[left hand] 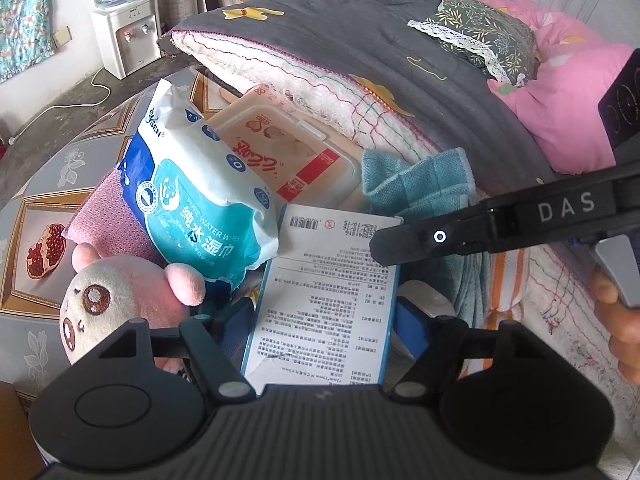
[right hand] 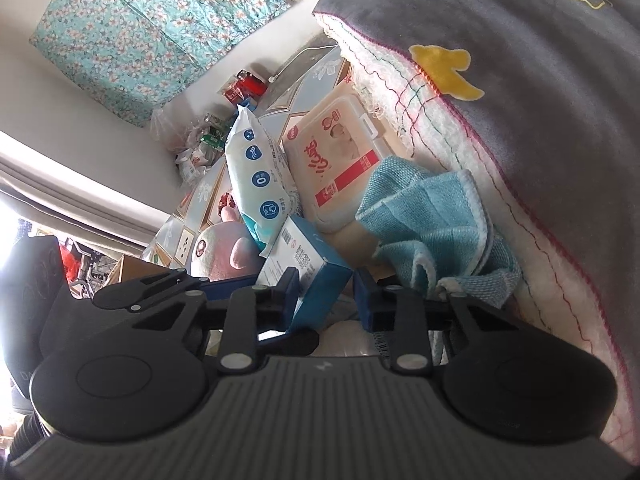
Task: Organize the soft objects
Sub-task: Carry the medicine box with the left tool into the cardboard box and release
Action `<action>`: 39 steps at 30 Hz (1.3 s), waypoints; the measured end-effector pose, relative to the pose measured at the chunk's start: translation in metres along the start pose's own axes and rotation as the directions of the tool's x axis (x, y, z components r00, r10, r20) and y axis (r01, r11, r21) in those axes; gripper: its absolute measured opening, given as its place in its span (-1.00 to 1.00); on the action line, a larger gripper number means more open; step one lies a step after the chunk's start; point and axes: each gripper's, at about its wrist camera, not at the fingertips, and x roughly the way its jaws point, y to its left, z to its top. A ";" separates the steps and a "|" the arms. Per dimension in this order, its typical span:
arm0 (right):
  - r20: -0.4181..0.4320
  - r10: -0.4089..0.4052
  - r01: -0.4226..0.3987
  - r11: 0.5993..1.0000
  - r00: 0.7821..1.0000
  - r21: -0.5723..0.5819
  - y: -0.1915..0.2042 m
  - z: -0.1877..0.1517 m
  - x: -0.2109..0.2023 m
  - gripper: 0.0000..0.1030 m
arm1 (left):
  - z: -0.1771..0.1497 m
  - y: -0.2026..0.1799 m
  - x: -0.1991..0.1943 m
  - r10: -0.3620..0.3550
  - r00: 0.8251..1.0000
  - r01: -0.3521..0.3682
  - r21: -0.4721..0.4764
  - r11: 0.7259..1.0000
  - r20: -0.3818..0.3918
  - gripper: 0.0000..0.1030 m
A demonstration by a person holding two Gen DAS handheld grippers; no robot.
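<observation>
A blue and white box [left hand: 324, 296] lies between my left gripper's [left hand: 320, 320] wide-apart fingers, printed side up; whether they touch it is unclear. My right gripper [right hand: 326, 296] has its blue pads on either side of the same box's corner [right hand: 316, 280]. It reaches in from the right in the left wrist view [left hand: 400, 244]. A teal towel [left hand: 420, 188] lies crumpled against a folded grey quilt [left hand: 360, 40]. A pink plush toy [left hand: 108, 292], a blue wet-wipes pack [left hand: 192, 196] and a beige wipes pack [left hand: 296, 152] lie close by.
A pink cloth [left hand: 108, 220] lies under the wipes pack on a patterned table cover [left hand: 48, 184]. A green floral pillow [left hand: 480, 36] and pink bedding [left hand: 572, 92] sit at the back right. A water dispenser [left hand: 128, 40] stands by the wall.
</observation>
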 end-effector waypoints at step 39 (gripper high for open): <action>-0.325 0.275 -0.383 0.859 0.905 -0.338 0.364 -0.104 0.013 -0.45 | -0.182 0.130 -0.262 0.398 0.913 -0.288 -0.553 0.782 0.088 0.47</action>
